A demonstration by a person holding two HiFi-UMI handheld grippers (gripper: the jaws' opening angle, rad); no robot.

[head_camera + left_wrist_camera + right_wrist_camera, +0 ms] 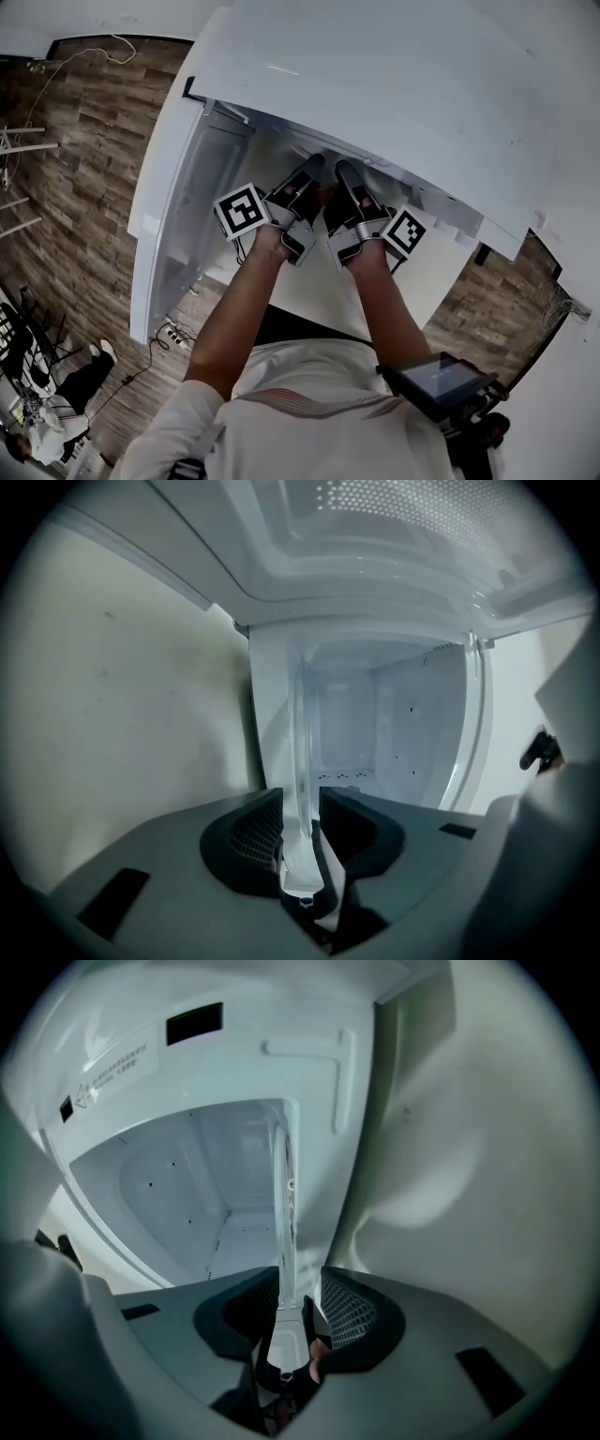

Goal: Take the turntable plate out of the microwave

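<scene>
The clear glass turntable plate (300,752) shows edge-on in both gripper views, running from between the jaws toward the white microwave cavity (394,733). My left gripper (300,808) stands open around the plate's rim, with its pads close on either side of the glass. My right gripper (300,1288) is also open around the plate (284,1222), which lies nearer one pad, and a gap shows at the other pad. In the head view the left gripper (314,167) and right gripper (345,171) sit side by side at the microwave's mouth. The plate is hidden there.
The microwave door (178,234) hangs open at the left. The white table (309,291) lies under the grippers and shows as a pale surface (122,714) beside the jaws. A person sits on the wood floor (56,394), and a cable (169,333) lies near the table.
</scene>
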